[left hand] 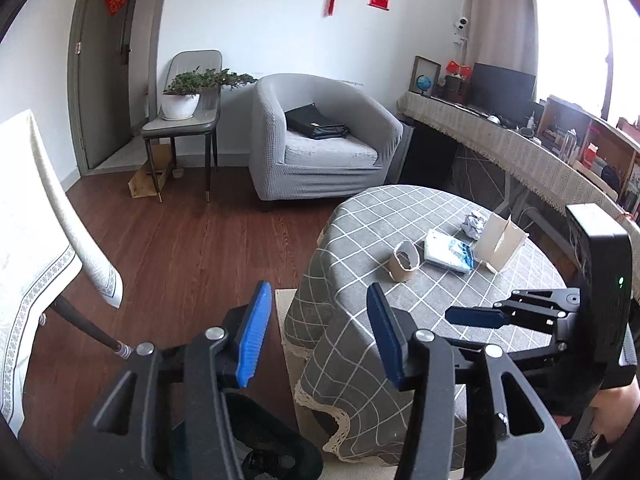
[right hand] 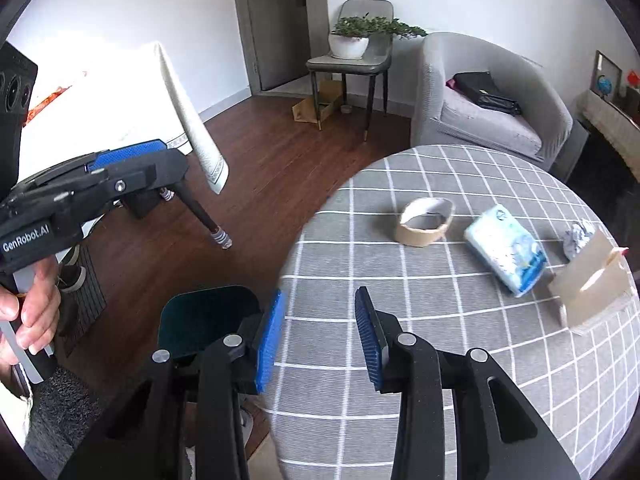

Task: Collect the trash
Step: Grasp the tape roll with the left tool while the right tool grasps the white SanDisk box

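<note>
A round table with a grey checked cloth point(left hand: 400, 220) point(right hand: 440, 360) holds a brown tape roll point(left hand: 405, 261) point(right hand: 425, 222), a blue-and-white tissue pack point(left hand: 448, 255) point(right hand: 506, 250), a crumpled paper ball point(left hand: 474, 222) point(right hand: 576, 236) and a small brown paper bag point(left hand: 500, 246) point(right hand: 588, 286). My left gripper point(left hand: 316, 332) is open and empty, off the table's near left edge; it also shows in the right wrist view point(right hand: 128, 156). My right gripper point(right hand: 318, 340) is open and empty above the table's near part; it also shows in the left wrist view point(left hand: 476, 316).
A dark bin or stool point(right hand: 208, 320) stands on the wood floor under the grippers. A white-clothed table point(left hand: 36, 220) is at the left. A grey armchair point(left hand: 320, 140) with a black bag, a chair with a potted plant point(left hand: 188, 96) and a long desk point(left hand: 520, 144) stand beyond.
</note>
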{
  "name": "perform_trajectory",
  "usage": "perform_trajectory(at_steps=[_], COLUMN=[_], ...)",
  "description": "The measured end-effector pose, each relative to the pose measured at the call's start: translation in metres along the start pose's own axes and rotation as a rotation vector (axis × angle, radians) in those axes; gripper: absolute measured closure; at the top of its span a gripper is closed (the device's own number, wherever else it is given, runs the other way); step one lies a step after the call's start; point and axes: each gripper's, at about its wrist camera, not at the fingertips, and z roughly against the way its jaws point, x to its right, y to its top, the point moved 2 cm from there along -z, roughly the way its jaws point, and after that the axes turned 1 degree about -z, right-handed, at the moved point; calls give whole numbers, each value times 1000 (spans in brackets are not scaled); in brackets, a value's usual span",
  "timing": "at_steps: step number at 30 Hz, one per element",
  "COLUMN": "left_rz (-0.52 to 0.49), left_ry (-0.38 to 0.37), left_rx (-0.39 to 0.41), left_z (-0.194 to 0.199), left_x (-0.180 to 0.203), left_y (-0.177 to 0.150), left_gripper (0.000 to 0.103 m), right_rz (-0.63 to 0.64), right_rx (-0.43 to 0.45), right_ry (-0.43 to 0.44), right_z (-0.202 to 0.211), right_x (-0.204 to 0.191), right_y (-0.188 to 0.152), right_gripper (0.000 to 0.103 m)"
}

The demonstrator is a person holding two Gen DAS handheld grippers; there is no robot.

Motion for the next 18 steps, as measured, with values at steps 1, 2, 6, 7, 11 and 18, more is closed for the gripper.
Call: perform_trajectory(at_steps=[1,2,6,7,11,18], left_rz=[-6,-8,-43,-52,-61,-103], left_ry=[-8,-19,-23,-15,-21,-32], left_rx=[-1,-4,-25,-34,-77,-109], left_z=[-3,-8,-28,-33,-58,-87], left_x=[5,11,34,38,53,72], left_y=[1,2,2,1,-2,-2], left_gripper=[48,46,41,41,38,37], right_rz=[-12,-28,-81,-97,-163,-225], right_rx=[7,11,37,45,67,101], right_ry=[-10,-14,-32,-34,-18,-62], right_z=[3,5,16,18,27,38], right_x=[8,17,47,55,81,117], right_y=[-1,-2,-7,-9,-20,-26], right_gripper=[66,66,66,66,66,44])
